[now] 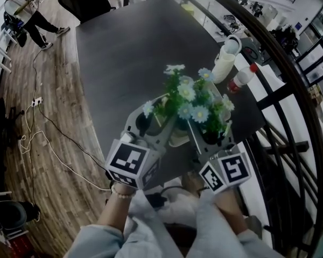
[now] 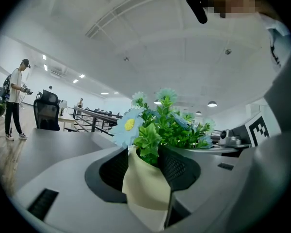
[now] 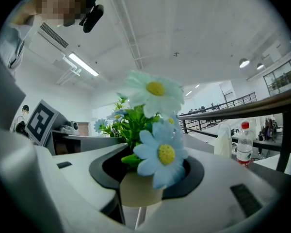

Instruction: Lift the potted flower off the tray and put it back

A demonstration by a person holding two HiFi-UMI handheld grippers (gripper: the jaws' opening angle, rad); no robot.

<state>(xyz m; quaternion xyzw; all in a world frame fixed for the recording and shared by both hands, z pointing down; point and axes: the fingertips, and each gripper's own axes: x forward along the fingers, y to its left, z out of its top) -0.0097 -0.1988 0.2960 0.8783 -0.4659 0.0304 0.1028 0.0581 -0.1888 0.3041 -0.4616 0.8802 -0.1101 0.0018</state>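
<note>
Cream pot (image 2: 148, 188) fills the gap in both views. The left gripper (image 2: 148, 165) has its jaws clenched on the pot wall just under the leaves. The right gripper (image 3: 143, 171) clamps the same pot from the other side, a blue daisy hanging over its jaws. The potted flower is thus carried between the two grippers, close to the person and over the near edge of the dark bench (image 1: 124, 52). Whether its base rests on the tray or hangs clear of it is unclear, since the foliage (image 1: 191, 104) hides what lies beneath. It should handle as a light load, though the spreading blooms make it a little top-heavy. The pot wall looks thin and smooth, so it may give under a hard squeeze or slide if held slackly. The stems and petals are soft and would bend or tear, so they are no place for a hold. The sound hold is on the pot body below the rim, on two opposite sides at even height, keeping it upright.
</note>
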